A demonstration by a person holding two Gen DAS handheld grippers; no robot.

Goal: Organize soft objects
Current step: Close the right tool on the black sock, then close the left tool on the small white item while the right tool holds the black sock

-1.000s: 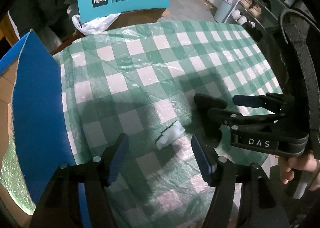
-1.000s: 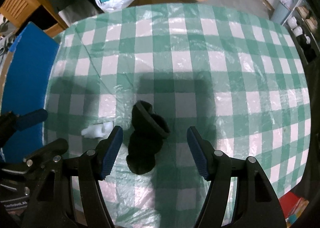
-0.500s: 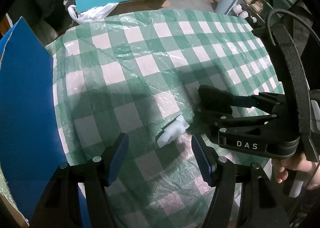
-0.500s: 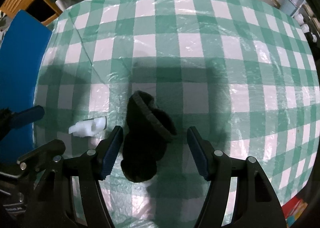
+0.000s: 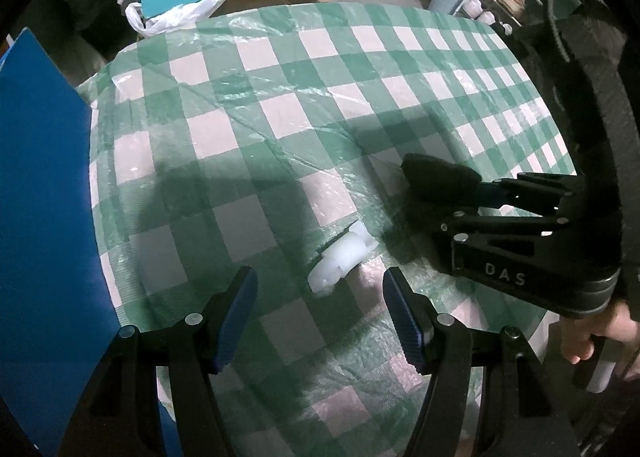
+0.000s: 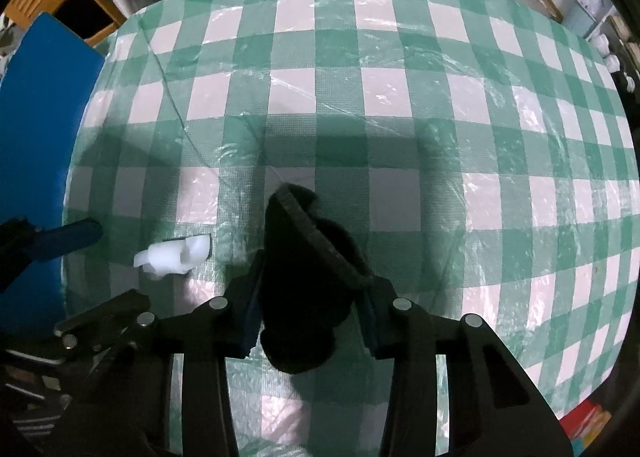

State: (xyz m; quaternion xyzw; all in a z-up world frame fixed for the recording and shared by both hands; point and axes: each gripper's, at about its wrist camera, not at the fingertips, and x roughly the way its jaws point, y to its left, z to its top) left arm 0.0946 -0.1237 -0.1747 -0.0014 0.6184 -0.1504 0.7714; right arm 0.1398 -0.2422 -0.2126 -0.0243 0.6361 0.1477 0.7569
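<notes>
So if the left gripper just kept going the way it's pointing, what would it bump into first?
Probably the small white soft piece lying between and just ahead of the left gripper's open fingers, or the checked tablecloth right beside it; depth is hard to judge.

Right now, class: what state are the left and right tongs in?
Left tongs: open, holding nothing; the white soft piece lies ahead of them.
Right tongs: have just been closing, now shut on the black sock.

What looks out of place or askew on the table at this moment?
Nothing spilled or damaged. The black sock is bunched into a lump, its cuff tilted up, with the right gripper having just closed on it. The white sock lies rolled and slanted between the open left gripper fingers. The plastic-covered tablecloth is wrinkled.
</notes>
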